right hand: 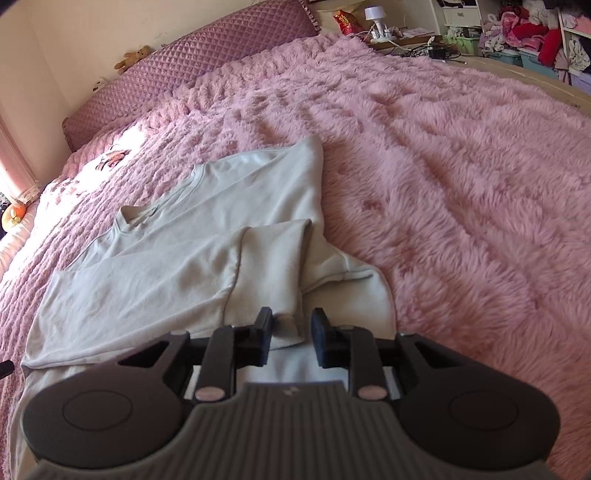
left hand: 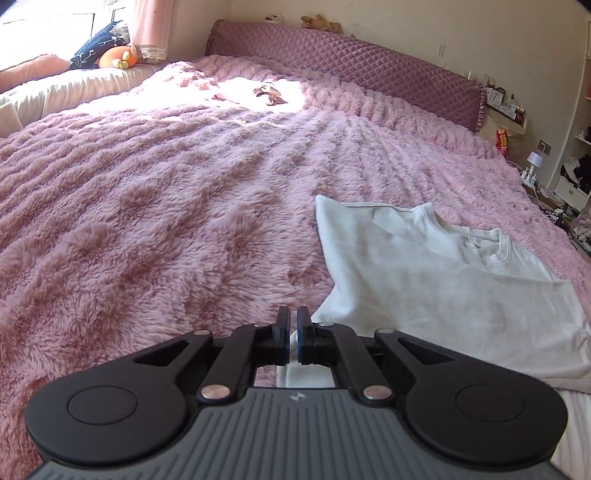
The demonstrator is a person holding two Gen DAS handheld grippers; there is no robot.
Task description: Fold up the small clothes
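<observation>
A white long-sleeved shirt [left hand: 436,266] lies on the fluffy pink bed cover, partly folded, its collar facing the headboard. My left gripper [left hand: 293,332] is shut on a bit of the shirt's white edge at its near left corner. In the right wrist view the shirt [right hand: 177,258] spreads ahead, with a sleeve [right hand: 273,266] folded back over its body. My right gripper [right hand: 290,332] is open, its fingers on either side of the sleeve's cuff end, not pinching it.
The pink bed cover [left hand: 147,221] stretches far to the left and ahead. A quilted purple headboard [left hand: 351,62] runs along the back. A small brownish item [left hand: 269,94] lies in the sunlit patch. A bedside table [right hand: 402,35] and cluttered shelves [right hand: 524,29] stand beyond the bed.
</observation>
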